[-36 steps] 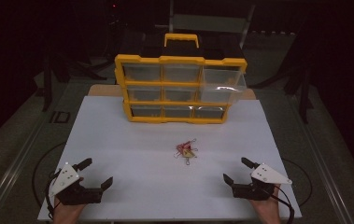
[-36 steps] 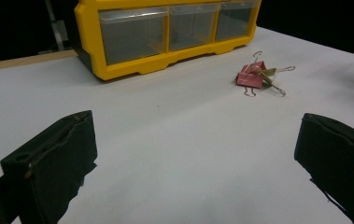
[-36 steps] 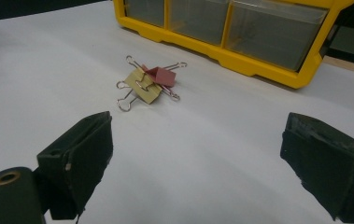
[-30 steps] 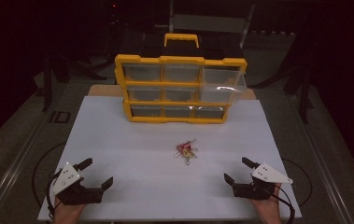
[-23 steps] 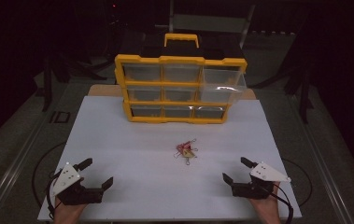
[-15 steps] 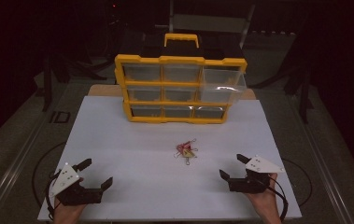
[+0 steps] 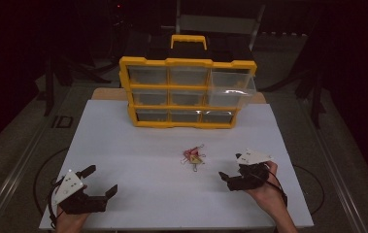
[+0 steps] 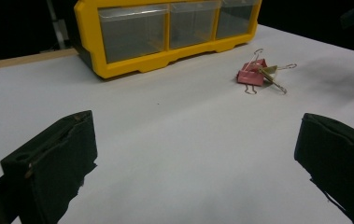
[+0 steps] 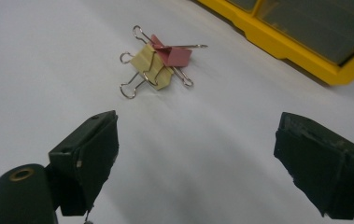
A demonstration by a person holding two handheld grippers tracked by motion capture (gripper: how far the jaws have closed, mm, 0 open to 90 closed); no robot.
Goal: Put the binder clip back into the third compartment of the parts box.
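Both your tongs gape empty: binder clips point(image 9: 158, 63) just ahead of right tongs point(image 7: 236, 178), well off left tongs point(image 7: 97, 182).

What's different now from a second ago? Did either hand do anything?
The right gripper moved forward and inward, toward the pair of binder clips, jaws open, holding nothing. The left gripper stayed near the table's front edge, open. The clips and the yellow drawer cabinet, its top right drawer pulled out, did not move.
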